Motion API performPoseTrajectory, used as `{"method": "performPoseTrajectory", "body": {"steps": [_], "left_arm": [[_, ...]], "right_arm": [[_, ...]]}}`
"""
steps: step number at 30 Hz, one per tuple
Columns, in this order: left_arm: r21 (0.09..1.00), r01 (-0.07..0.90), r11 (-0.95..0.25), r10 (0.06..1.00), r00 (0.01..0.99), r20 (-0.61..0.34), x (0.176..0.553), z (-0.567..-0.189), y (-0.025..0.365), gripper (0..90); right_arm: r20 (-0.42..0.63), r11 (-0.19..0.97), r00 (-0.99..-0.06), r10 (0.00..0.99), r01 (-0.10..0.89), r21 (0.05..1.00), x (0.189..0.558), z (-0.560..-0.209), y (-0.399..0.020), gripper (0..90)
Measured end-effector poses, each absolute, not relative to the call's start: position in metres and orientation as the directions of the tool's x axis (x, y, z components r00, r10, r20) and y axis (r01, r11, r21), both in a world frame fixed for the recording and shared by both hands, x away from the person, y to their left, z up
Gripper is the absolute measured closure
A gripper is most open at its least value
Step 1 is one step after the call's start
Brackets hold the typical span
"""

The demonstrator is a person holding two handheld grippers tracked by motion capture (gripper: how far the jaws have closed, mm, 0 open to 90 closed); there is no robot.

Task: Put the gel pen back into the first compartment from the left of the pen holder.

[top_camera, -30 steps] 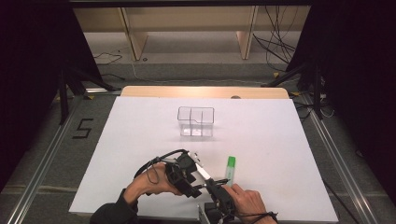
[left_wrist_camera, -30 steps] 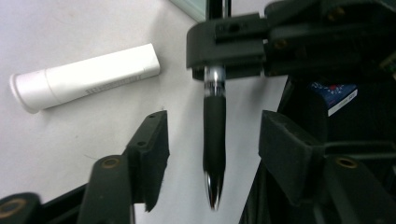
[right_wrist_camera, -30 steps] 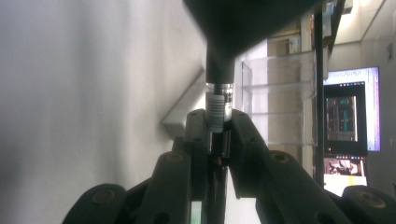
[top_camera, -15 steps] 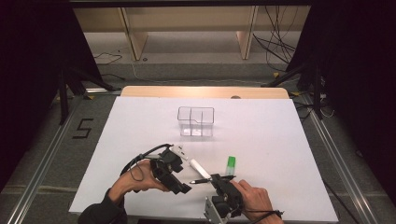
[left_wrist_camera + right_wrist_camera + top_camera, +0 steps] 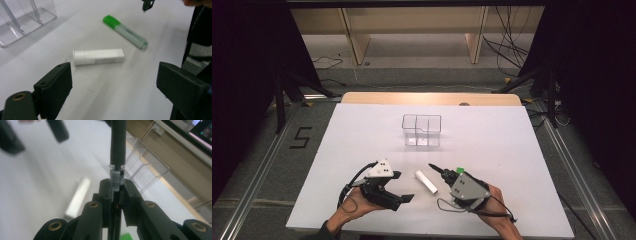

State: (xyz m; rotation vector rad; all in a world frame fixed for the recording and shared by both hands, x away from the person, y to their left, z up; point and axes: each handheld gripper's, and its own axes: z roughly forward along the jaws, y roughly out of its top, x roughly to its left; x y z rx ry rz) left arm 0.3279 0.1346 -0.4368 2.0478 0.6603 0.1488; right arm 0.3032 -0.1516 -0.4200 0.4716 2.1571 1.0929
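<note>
Two grippers worked over the white bench (image 5: 362, 135): the left gripper (image 5: 399, 199) hovered with its jaws spread wide and nothing between them, facing the white tube (image 5: 98, 56) that lay flat just ahead, while the right gripper (image 5: 117, 192) was clenched on a black pen (image 5: 118, 147) pointing forward. A green marker (image 5: 125, 32) lay beyond the tube, and the clear divided organizer (image 5: 421, 129) stood empty, well apart toward the far side. I judge the step was sorting into it, so the pen needed carrying over a compartment.
</note>
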Motion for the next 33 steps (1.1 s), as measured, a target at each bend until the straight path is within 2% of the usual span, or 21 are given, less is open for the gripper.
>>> {"method": "performPoseTrajectory", "body": {"steps": [7, 12, 21, 33], "left_arm": [[0.881, 0.38, -0.282, 0.555, 0.813, -0.173, 0.323, -0.447, 0.146, 11.3], [0.889, 0.398, -0.225, 0.597, 0.778, -0.197, 0.322, -0.453, 0.158, 11.3], [0.899, 0.399, -0.178, 0.643, 0.739, -0.201, 0.318, -0.456, 0.171, 11.2], [0.905, 0.387, -0.173, 0.665, 0.724, -0.182, 0.316, -0.459, 0.176, 11.2]], "right_arm": [[-0.105, 0.343, -0.753, 0.649, 0.167, 0.925, 0.33, -0.408, -0.157, 79.6], [0.023, 0.242, -0.757, 0.653, 0.237, 0.941, 0.35, -0.403, -0.153, 79.6], [0.167, 0.119, -0.75, 0.641, 0.312, 0.943, 0.385, -0.391, -0.136, 79.5], [0.224, 0.072, -0.72, 0.657, 0.356, 0.932, 0.427, -0.379, -0.112, 79.5]]}}
